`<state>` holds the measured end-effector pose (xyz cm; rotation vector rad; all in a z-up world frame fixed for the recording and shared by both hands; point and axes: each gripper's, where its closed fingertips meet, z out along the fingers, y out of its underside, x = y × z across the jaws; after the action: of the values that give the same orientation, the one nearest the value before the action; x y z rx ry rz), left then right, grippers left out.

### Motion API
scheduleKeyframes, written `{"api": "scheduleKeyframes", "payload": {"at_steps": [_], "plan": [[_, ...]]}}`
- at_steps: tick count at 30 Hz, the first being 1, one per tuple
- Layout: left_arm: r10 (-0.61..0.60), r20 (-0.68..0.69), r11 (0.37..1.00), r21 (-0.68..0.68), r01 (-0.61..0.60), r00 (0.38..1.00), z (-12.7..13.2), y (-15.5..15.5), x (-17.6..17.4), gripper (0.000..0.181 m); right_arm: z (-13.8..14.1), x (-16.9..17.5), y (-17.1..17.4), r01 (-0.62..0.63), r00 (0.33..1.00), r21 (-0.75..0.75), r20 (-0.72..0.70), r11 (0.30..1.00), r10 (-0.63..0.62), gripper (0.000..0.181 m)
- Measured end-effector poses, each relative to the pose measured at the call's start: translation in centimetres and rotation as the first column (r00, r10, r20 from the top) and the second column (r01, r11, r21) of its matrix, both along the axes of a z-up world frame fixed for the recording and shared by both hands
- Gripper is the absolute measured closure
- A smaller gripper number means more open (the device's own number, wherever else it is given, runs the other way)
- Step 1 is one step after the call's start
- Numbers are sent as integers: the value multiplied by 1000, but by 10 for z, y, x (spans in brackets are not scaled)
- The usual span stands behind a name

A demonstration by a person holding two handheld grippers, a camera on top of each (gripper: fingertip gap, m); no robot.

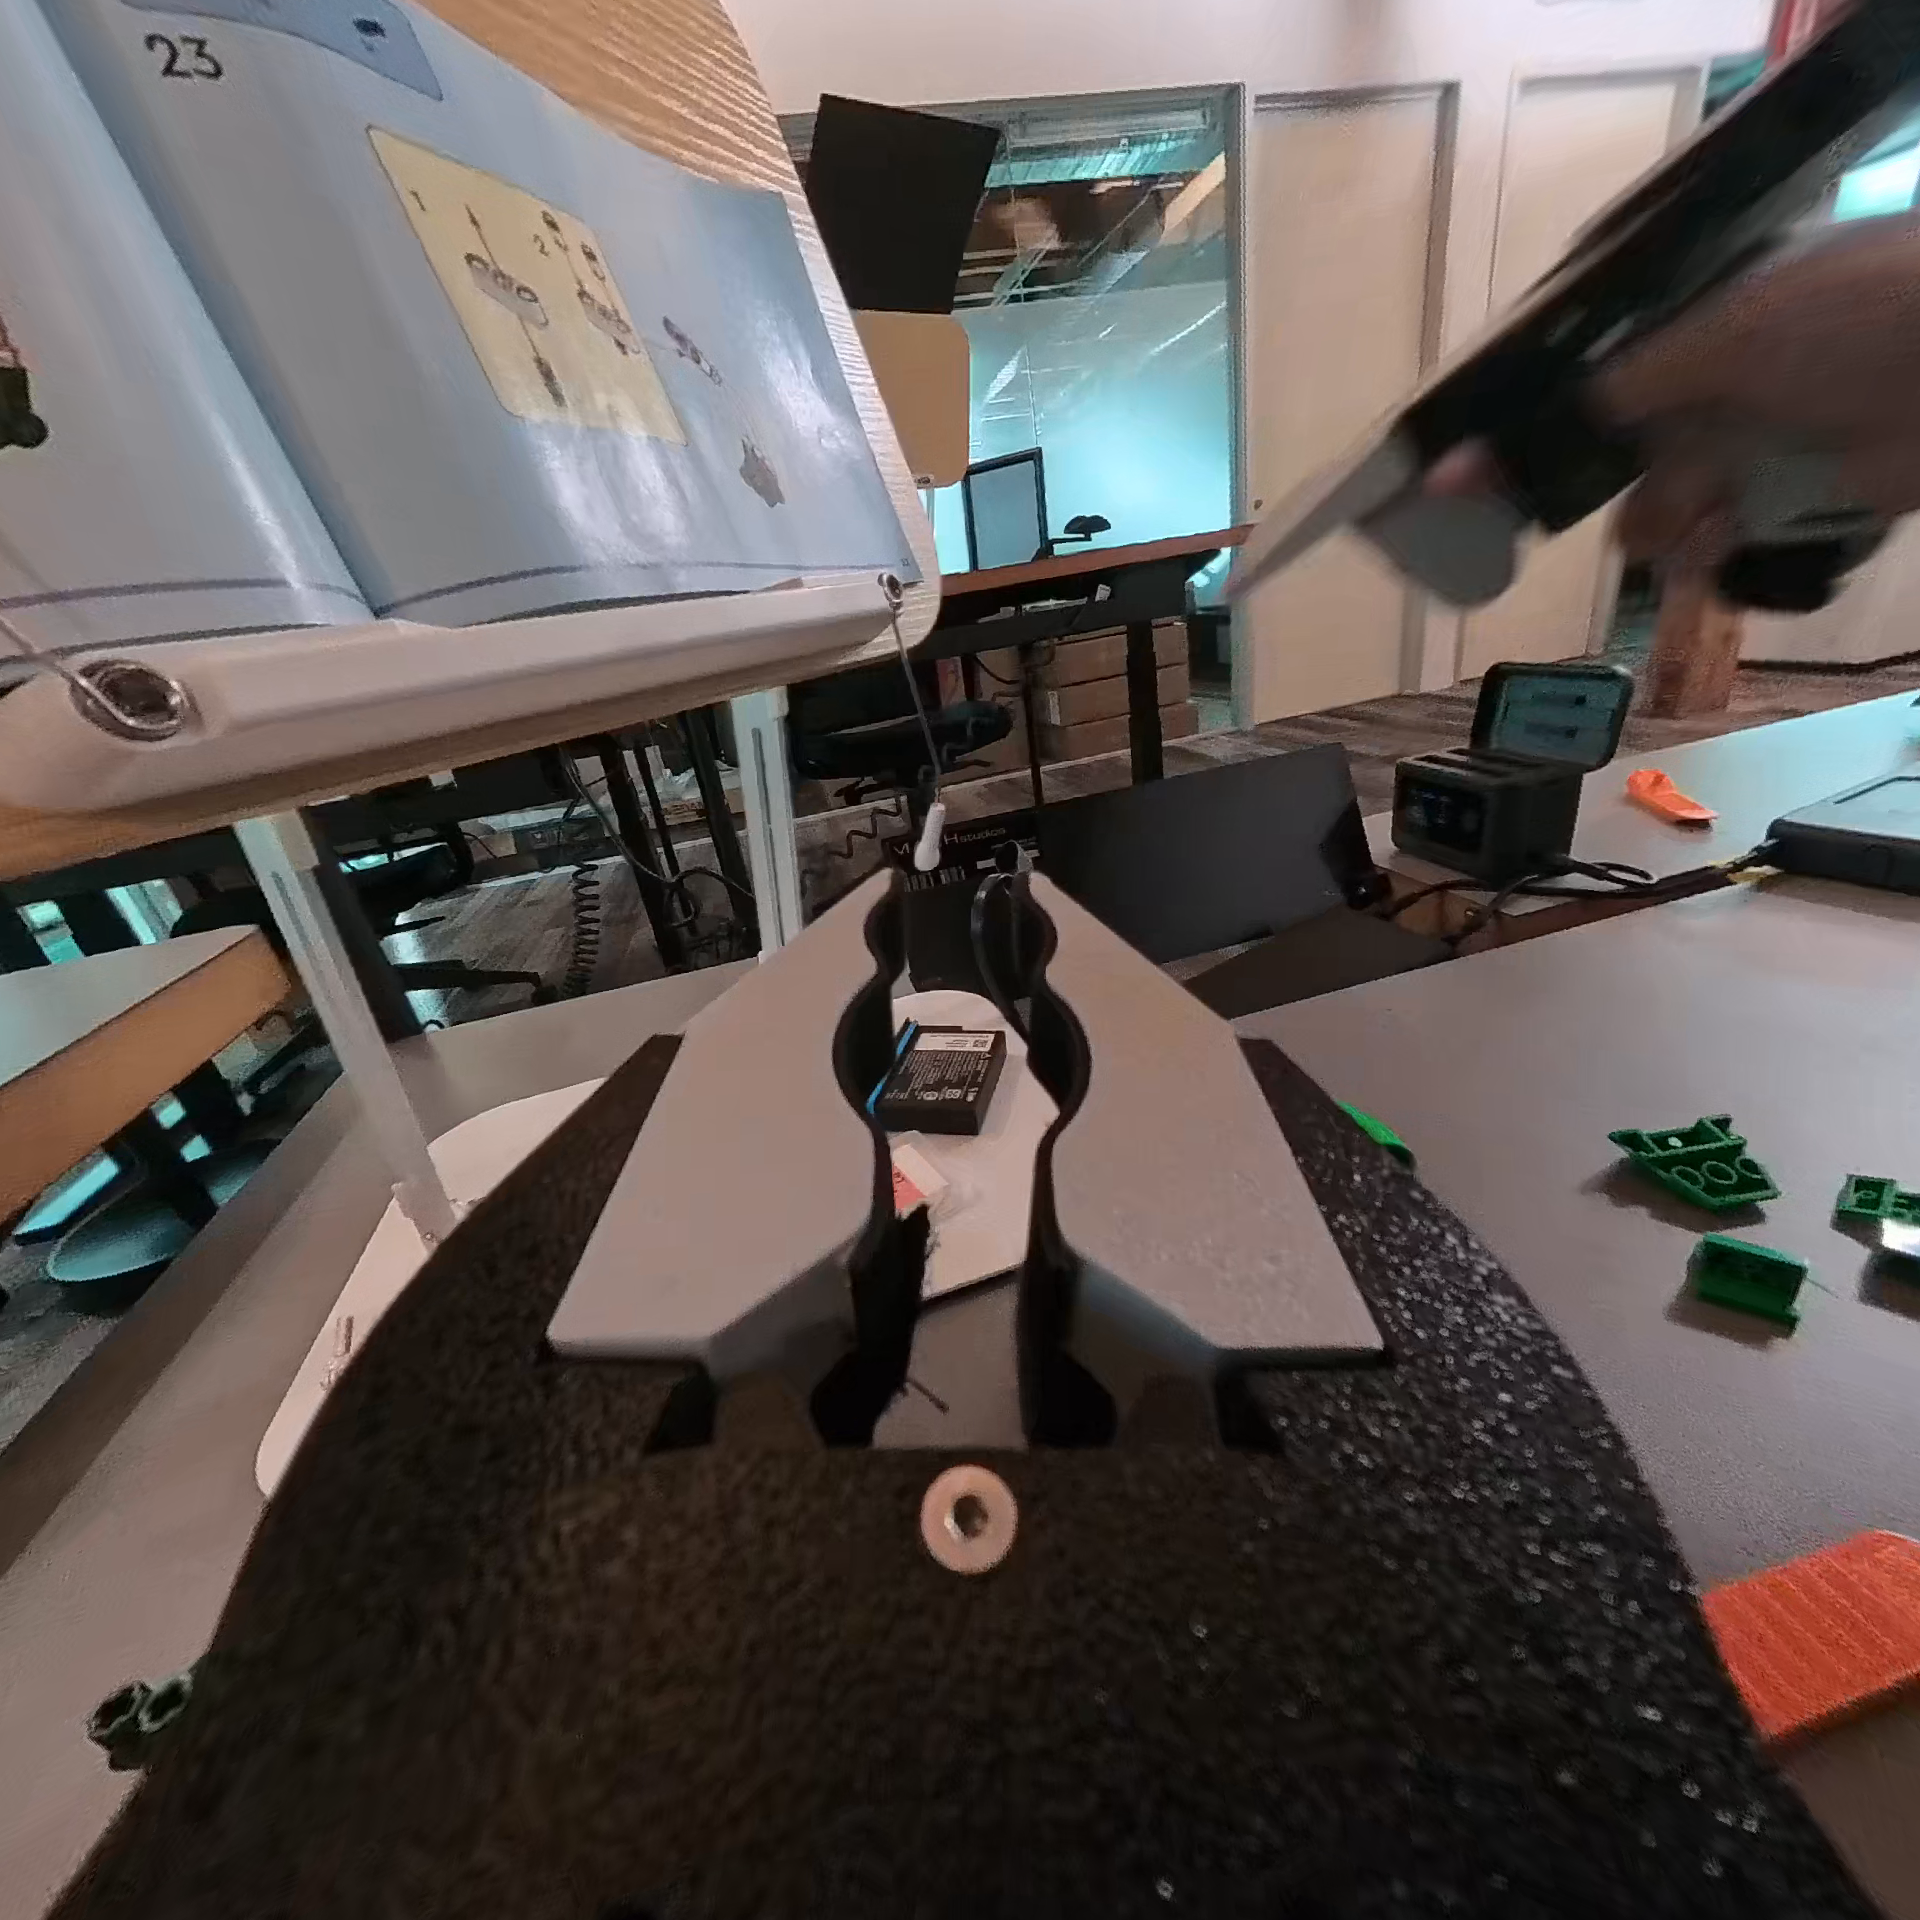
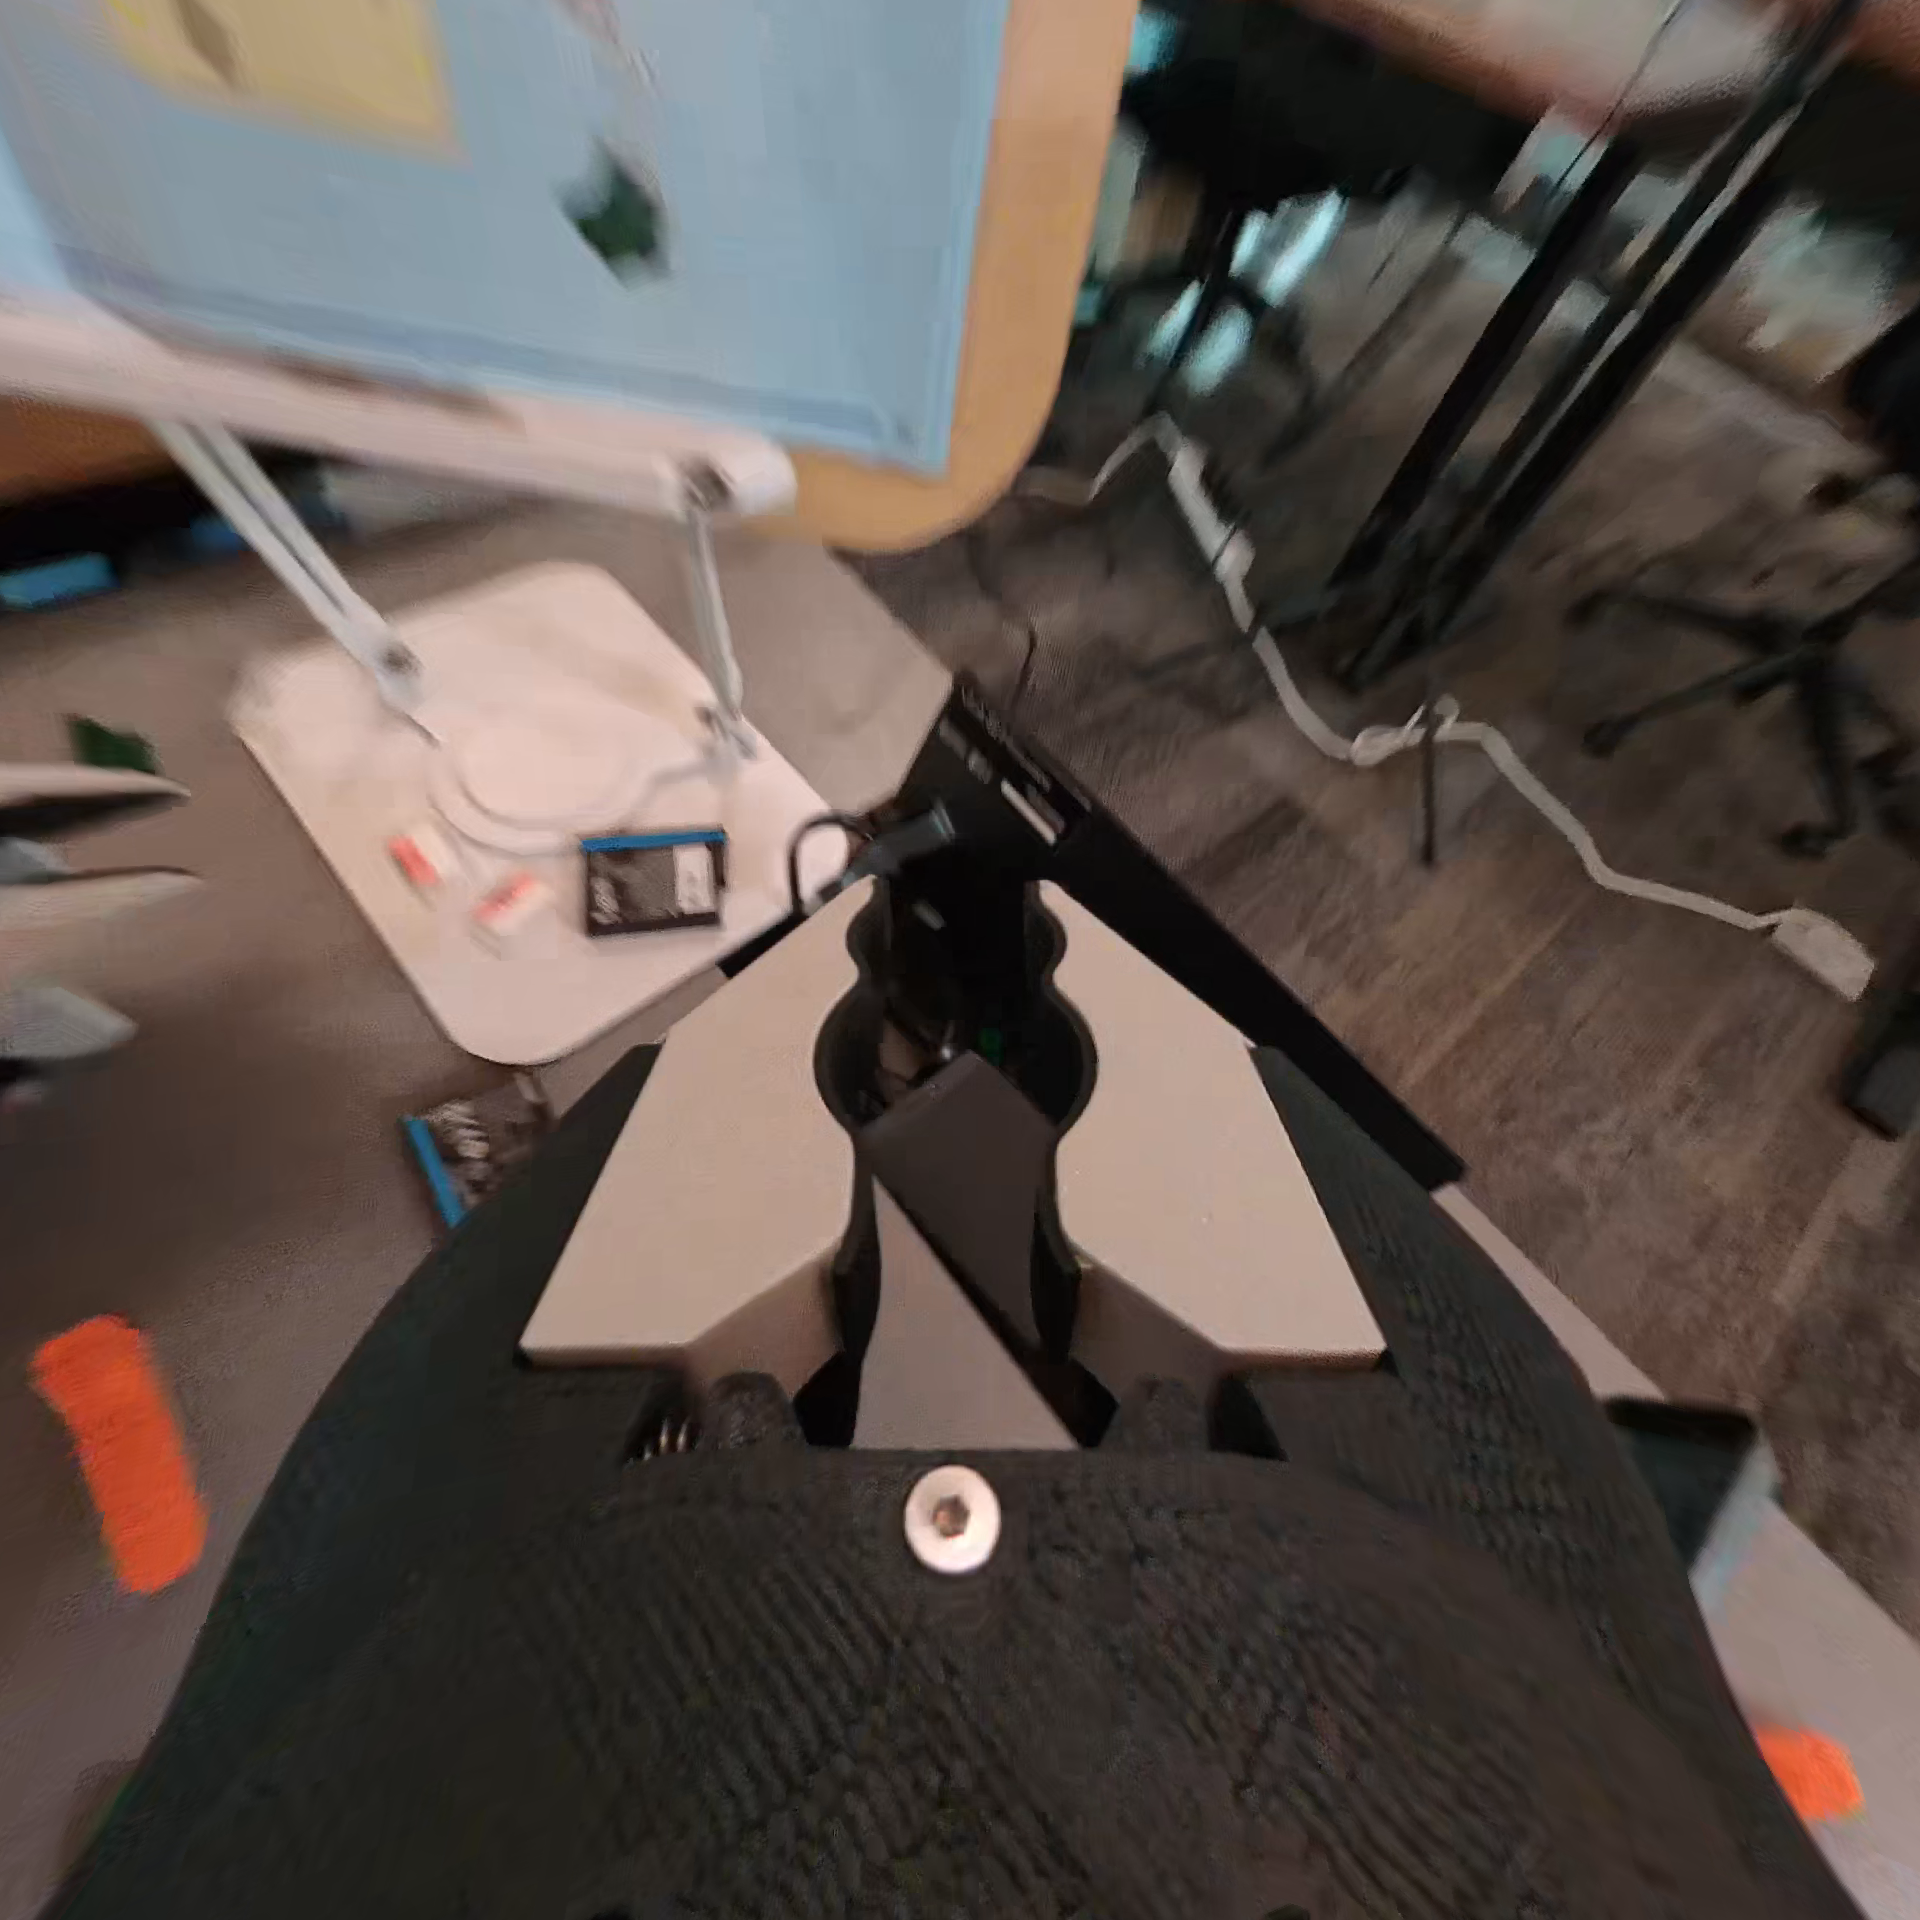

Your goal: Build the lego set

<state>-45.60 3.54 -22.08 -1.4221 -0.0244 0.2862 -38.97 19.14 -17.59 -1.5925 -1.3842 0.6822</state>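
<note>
Left gripper point(image 1: 961, 883) hangs above the table point(image 1: 1558, 1039), jaws set to a narrow gap with nothing clearly between them; a thin black loop shows near the tips, but contact cannot be told. Right gripper point(image 2: 951, 914) is also narrow; some dark stuff with a bit of green sits in its gap, too blurred to tell whether it is gripped. Loose green lego pieces point(image 1: 1694, 1164) lie on the table to the right of the left gripper, at about its own depth and well apart from it: three clear ones, a possible fourth cut by the frame edge, and a green sliver beside the gripper body. The largest piece lies with its long axis roughly left to right. Seen from the left wrist view, the right gripper point(image 1: 1299, 551) is raised high, far right, above the pieces' side of the table, so it is judged the nearer one; the next pick probably means a swing right and down. Instruction booklet point(image 1: 447, 343), one, is propped open on a white stand point(image 1: 343, 1299) at far left. On the stand base: one black battery point(image 1: 940, 1081), and two small white-and-red tabs point(image 2: 509, 899). Orange printed parts point(image 1: 1829, 1621): two in the left view, two in the right. One black charging case point(image 1: 1496, 790), open, sits far right.
</note>
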Motion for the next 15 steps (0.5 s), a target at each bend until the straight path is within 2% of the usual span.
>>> {"api": "scheduleKeyframes", "payload": {"at_steps": [2,5,7,9,11,15], "plan": [[1,-12,1000,-1,-1,1000,0,0,1,165,26,35,-35,13,991,45,-133,999,-6,158],[8,-14,1000,19,-8,1000,3,-1,0,164,23,98,-79,40,988,126,-150,991,-21,158],[24,-37,999,35,-22,999,5,-3,0,162,17,132,-101,61,984,98,-175,993,-43,158],[47,-72,998,46,-44,996,7,-4,0,161,16,160,-118,101,970,63,-226,993,-84,158],[87,-114,993,93,-77,990,15,-11,0,161,24,187,-130,171,945,106,-300,980,-132,159],[191,-145,960,232,-154,971,36,-34,-8,168,36,226,-176,163,933,206,-349,965,-83,161]]}}
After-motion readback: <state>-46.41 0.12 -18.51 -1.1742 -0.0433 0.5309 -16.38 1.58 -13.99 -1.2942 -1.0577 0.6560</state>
